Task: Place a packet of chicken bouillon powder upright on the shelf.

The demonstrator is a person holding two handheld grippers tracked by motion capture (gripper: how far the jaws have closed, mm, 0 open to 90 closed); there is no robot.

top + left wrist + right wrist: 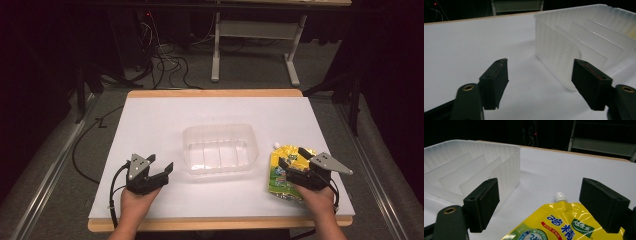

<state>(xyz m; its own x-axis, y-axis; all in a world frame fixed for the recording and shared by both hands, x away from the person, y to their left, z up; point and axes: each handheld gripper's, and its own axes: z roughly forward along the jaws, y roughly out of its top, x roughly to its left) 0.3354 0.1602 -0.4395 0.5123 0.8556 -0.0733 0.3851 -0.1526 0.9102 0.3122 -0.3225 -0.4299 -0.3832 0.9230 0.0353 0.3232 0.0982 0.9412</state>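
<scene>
Dark room, grey floor (250, 75), tangled cables (165, 60), white table frame (252, 30).

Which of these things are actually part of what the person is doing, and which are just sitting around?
In the job:
- yellow spouted pouch, lying flat, right gripper open over it
- clear plastic bin with dividers, mid-table
- left gripper, open beside the bin

Just lying about:
- cables on the floor beyond the table
- grey stand legs

the yellow pouch (564, 225) is made of glossy, crinkled film with a white plastic cap. the container (219, 148) is formed of translucent, ribbed plastic. the table (165, 120) is covered in matt white.
</scene>
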